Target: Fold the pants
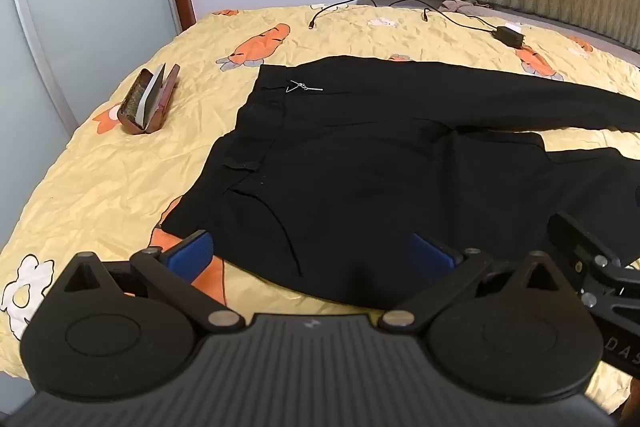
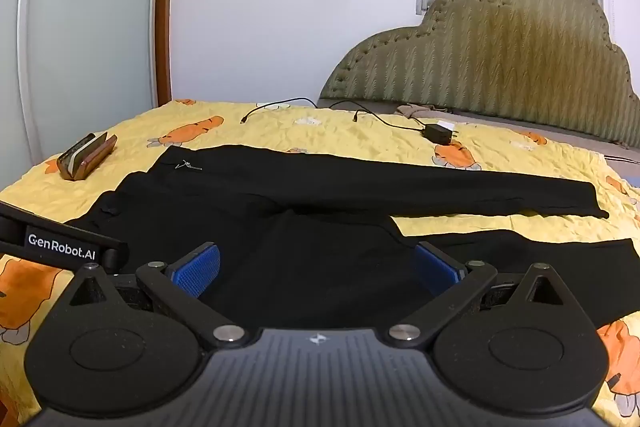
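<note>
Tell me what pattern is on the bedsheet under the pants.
Yellow bedsheet printed with orange carrots and white flowers; clearest in the left wrist view.

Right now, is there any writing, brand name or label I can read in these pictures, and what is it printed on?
"GenRobot.AI": white letters on the black body of the left gripper, seen in the right wrist view.
"DAS": partial letters on the black body of the right gripper, at the left wrist view's edge; the rest is cut off.
The white label on the black charger is too small to read.
</note>
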A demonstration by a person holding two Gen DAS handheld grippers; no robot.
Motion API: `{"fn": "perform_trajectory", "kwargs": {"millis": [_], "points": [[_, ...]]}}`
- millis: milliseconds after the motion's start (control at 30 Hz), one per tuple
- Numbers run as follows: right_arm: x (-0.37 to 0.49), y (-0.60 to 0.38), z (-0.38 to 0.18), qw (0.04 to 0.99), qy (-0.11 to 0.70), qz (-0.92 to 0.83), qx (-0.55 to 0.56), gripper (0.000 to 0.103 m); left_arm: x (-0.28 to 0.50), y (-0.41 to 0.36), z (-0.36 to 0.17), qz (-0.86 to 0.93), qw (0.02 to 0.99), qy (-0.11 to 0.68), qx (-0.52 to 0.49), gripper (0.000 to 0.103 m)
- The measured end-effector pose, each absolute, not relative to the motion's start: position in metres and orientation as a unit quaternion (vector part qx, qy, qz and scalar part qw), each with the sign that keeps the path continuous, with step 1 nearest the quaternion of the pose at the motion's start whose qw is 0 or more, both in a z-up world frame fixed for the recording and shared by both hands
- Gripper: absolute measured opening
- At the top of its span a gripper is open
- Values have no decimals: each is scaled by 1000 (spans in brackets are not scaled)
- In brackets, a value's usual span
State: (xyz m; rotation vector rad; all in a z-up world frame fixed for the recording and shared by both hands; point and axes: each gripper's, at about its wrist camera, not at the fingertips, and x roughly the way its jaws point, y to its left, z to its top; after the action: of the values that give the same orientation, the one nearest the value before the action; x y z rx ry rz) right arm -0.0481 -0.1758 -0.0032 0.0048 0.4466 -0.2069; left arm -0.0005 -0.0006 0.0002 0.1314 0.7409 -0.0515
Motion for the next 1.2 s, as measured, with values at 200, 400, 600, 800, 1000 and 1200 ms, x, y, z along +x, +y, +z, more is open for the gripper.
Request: {"fn": "perform_trajectory", "kwargs": {"millis": [200,400,600,800,1000,1200], "points": [[-47,-172,-3,969,226,-101,6,103,0,11,-2,-31,927,369,57,103],[-51,-174,-6,969,226,-97,6,103,4,4,-3,-19,924,376,65,103],[-50,-172,-6,969,227,-97,5,103,4,3,-2,-16,924,375,68,103],[-50,-173,-6,969,227,-101,7,103,4,4,-2,-17,923,378,69,103],[-51,-173,-6,969,227,-100,6,103,1,2,-4,-18,923,378,72,103],[-53,-174,-6,969,228,-100,6,103,1,-1,-5,-14,923,376,78,103]]}}
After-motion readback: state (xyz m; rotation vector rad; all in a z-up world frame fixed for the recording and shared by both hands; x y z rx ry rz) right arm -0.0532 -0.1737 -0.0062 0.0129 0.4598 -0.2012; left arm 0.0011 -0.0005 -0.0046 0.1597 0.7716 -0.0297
